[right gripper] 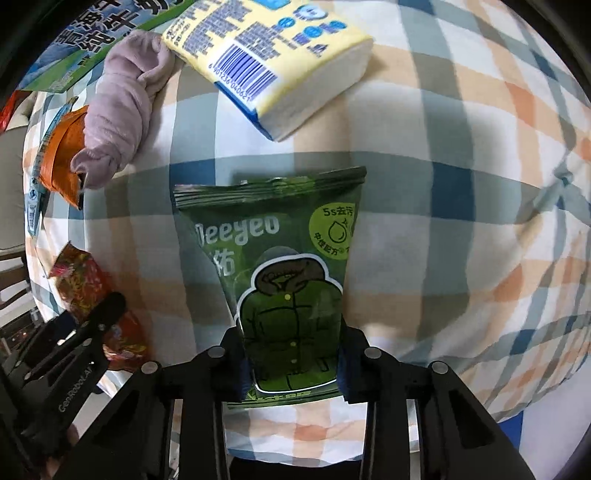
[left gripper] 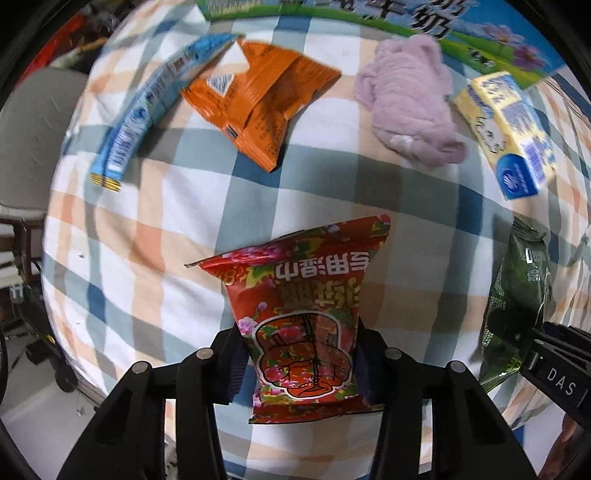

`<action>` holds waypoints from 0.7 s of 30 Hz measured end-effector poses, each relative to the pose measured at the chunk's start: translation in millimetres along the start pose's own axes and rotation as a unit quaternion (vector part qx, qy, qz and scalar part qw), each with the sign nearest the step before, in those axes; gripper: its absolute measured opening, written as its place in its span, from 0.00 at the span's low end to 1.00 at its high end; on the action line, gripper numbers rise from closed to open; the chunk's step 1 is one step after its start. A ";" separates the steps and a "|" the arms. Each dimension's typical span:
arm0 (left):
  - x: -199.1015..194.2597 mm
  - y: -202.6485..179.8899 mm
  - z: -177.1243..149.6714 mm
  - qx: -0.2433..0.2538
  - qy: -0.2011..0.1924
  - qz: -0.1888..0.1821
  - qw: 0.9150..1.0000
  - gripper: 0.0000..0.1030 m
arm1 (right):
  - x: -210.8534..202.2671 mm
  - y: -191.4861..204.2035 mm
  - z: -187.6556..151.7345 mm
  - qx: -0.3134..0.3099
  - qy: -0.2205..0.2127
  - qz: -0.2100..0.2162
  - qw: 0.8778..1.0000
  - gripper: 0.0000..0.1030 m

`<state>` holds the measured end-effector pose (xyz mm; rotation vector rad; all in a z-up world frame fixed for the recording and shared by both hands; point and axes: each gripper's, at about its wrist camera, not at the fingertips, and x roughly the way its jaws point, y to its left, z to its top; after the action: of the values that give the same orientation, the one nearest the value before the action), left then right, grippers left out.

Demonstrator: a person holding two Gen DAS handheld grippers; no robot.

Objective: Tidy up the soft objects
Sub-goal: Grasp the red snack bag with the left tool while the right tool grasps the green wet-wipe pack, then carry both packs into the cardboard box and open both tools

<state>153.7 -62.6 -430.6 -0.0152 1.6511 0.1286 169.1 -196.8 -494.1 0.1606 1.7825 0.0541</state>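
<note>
Only the left wrist view shows the full spread ahead of the left gripper (left gripper: 299, 369): a blue sachet strip (left gripper: 147, 107) far ahead to the left, an orange foil packet (left gripper: 258, 99) just beside it, a lilac fleece cloth (left gripper: 410, 99) ahead to the right, and a yellow tissue pack (left gripper: 513, 133) beyond that, all lying on the checked cloth (left gripper: 155, 206). A printed carton (left gripper: 369, 14) runs along the far edge. The right wrist view crowds those same things into its upper left corner, but it alone shows the tissue pack's barcode side and the open stretch of checked cloth to the right of the right gripper (right gripper: 293, 363).

The left gripper's jaws pinch the lower half of a red wet-wipe packet (left gripper: 306, 310), one finger on each side edge; the packet juts forward from between them, its printing upside down to this camera. The right gripper's jaws are closed the same way on a green wet-wipe packet (right gripper: 284, 258) marked "Deeyeo", which stands out ahead of them with its crimped top farthest away.

Both grippers point forward over the cloth, side by side. Each shows at the other view's edge, holding its packet: the right one low on the right, the left one low on the left.
</note>
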 end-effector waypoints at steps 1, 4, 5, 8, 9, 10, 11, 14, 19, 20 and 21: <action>-3.4 -3.6 -1.7 0.001 -0.005 0.002 1.000 0.42 | 1.8 1.9 -1.6 -0.003 -0.005 -0.004 1.000 0.35; -34.3 -9.5 -13.2 0.003 -0.016 -0.001 1.000 0.42 | 8.0 5.2 -7.0 -0.008 -0.012 0.000 1.000 0.35; -39.1 -10.2 -14.0 0.004 -0.023 0.001 1.000 0.42 | 8.7 6.0 -7.5 -0.009 -0.015 0.004 1.000 0.34; -62.1 -13.7 -12.5 0.007 -0.041 -0.004 0.999 0.42 | -21.2 -13.1 -37.1 -0.013 -0.030 0.017 0.999 0.34; -69.8 -15.9 -12.8 0.009 -0.049 -0.007 0.999 0.42 | -22.6 -14.7 -40.1 -0.014 -0.035 0.023 0.999 0.34; -75.7 -18.4 -13.4 0.012 -0.057 -0.008 0.998 0.42 | -25.9 -14.4 -40.1 -0.016 -0.041 0.027 0.999 0.34; -90.0 -19.2 -11.7 0.014 -0.064 -0.007 0.998 0.42 | -30.0 -13.8 -39.8 -0.018 -0.048 0.031 0.998 0.34; -121.2 -17.8 -5.5 0.021 -0.085 -0.022 0.996 0.42 | -43.8 -12.8 -42.9 -0.021 -0.070 0.049 0.996 0.34; -187.3 -12.1 2.0 0.041 -0.121 -0.057 0.990 0.42 | -104.0 0.5 -31.3 -0.024 -0.103 0.085 0.991 0.34; -196.1 -12.2 8.1 0.044 -0.126 -0.063 0.989 0.42 | -112.2 3.4 -26.4 -0.025 -0.109 0.093 0.989 0.34; -207.5 -12.1 18.0 0.050 -0.133 -0.069 0.987 0.42 | -123.9 2.5 -19.4 -0.024 -0.118 0.100 0.988 0.34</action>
<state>190.2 -87.0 -226.7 -0.0347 1.3827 -0.0577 176.2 -210.5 -369.7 0.2984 1.5219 0.2140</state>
